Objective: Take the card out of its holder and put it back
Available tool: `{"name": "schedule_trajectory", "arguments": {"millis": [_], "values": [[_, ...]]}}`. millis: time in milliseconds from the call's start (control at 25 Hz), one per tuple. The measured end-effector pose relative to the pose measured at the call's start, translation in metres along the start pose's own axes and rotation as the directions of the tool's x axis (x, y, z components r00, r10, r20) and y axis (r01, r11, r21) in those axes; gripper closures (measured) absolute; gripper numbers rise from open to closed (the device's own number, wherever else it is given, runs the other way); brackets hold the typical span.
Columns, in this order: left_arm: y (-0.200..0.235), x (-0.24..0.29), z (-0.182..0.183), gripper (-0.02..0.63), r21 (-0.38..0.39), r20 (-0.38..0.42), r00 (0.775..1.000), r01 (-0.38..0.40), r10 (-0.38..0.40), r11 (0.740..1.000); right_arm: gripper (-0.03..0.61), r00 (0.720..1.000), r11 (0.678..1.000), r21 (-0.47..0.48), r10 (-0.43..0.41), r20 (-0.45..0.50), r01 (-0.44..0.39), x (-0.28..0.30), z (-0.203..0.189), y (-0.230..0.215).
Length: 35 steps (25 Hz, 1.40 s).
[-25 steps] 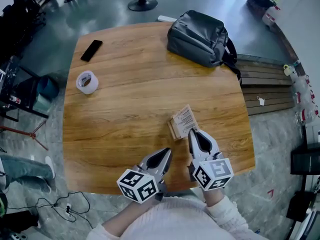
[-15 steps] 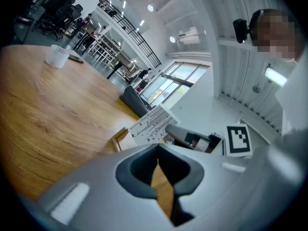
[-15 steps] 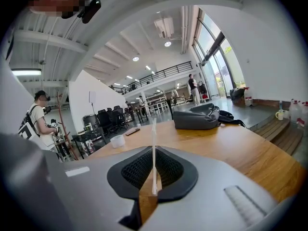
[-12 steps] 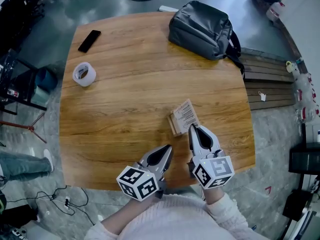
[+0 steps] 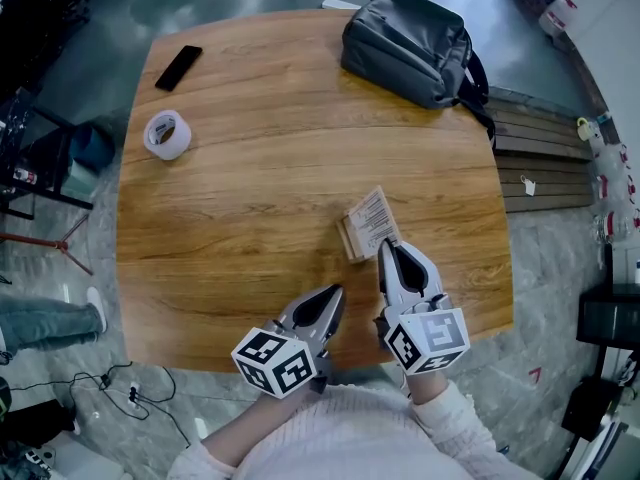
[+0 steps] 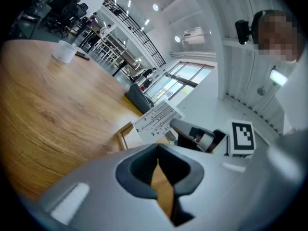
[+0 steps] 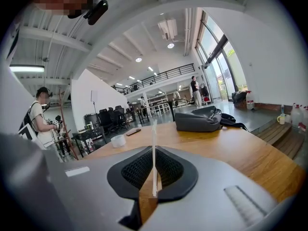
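Note:
A white printed card stands tilted at a small wooden holder near the front of the wooden table. My right gripper is shut on the card's near edge. In the right gripper view the card shows edge-on, pinched between the dark pads. I cannot tell whether its lower edge still sits in the holder. My left gripper hovers to the left of the holder, shut and with nothing in it. Its own view shows the card, the holder and the right gripper.
A grey backpack lies at the table's far right. A roll of tape and a black phone are at the far left. Wooden boards lie on the floor to the right. A person stands by the chairs.
The head view has drifted a little, so the table sits higher in the picture. Both grippers and the card keep their places relative to the holder.

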<state>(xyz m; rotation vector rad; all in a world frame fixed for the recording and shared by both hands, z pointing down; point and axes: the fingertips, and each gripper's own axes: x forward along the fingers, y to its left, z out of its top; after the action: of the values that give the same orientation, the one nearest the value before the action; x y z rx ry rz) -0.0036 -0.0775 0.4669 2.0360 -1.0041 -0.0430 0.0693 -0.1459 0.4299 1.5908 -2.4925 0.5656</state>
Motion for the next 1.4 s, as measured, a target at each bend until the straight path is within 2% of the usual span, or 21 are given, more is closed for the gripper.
{"name": "schedule_trajectory", "arguments": {"millis": [240, 760, 1400], "values": [[0.0014, -0.0015, -0.0021, 0.606, -0.004, 0.001, 1.0, -0.002, 0.002, 1.0, 0.572, 1.0, 1.0, -0.03, -0.003, 0.02, 0.004, -0.0005, 0.002, 0.0032], [0.0023, -0.0027, -0.0046, 0.606, -0.007, -0.006, 1.0, -0.004, 0.004, 1.0, 0.572, 0.996, 1.0, -0.019, 0.012, 0.09, -0.01, -0.004, 0.0063, 0.0057], [0.0041, -0.0062, -0.0051, 0.606, -0.002, -0.008, 1.0, -0.012, 0.012, 1.0, 0.572, 0.991, 1.0, -0.004, -0.022, 0.131, 0.023, -0.0044, 0.0032, 0.0036]]}}
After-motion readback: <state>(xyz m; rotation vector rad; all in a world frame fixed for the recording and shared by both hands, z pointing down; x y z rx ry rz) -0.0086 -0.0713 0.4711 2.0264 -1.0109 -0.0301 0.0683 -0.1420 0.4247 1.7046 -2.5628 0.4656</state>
